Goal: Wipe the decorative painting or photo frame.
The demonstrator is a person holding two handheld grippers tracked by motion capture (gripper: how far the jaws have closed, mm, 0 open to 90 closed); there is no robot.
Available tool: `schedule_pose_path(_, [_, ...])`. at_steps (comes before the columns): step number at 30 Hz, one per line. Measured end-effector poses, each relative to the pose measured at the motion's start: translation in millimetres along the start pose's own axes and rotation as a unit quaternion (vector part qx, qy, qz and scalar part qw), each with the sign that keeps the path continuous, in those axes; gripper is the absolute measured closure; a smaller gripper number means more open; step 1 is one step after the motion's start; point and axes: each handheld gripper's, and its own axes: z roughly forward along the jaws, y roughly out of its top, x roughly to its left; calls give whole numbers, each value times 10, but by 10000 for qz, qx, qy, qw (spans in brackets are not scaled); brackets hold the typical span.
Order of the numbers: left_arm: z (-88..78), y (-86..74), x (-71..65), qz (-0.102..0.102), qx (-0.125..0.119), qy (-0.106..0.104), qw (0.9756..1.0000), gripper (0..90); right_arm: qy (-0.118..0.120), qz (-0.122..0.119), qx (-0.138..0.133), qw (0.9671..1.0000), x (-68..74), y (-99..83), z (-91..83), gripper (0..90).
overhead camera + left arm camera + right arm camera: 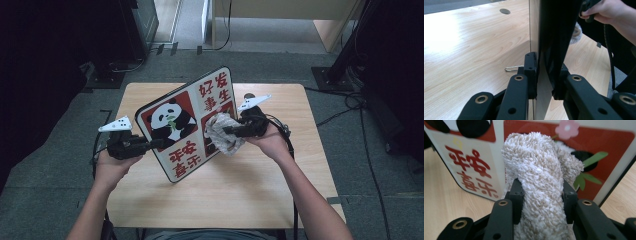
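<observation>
Left gripper [150, 145] fingers clamp the board [187, 125] edge, tilted upright; right gripper [227, 131] fingers pinch the cloth [220, 132], touching board's face.

The high view looks down over my forearms onto the bench [260, 200]. Each tool camera sits close behind its jaws; all views share the panda board [187, 125].

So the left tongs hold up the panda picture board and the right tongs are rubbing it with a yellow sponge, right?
Not a sponge. The right tongs pinch a fluffy beige-and-white towel cloth, as the right gripper view shows. The left tongs do hold the red-and-white panda board up.
</observation>
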Motion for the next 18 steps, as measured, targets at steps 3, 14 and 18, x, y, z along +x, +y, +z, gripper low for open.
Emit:
schedule_pose_path(3, [0,-1,-4,3,-2,-3,10000,791,3,26,58,10000,-4,-62,47,642])
schedule_pose_path(14, [-2,0,-10,12,12,-6,10000,791,4,108,306,9995,-4,-258,175,642])
schedule_pose_path(18, [-3,0,-11,12,14,-9,10000,791,25,97,311,9995,-2,-309,210,641])
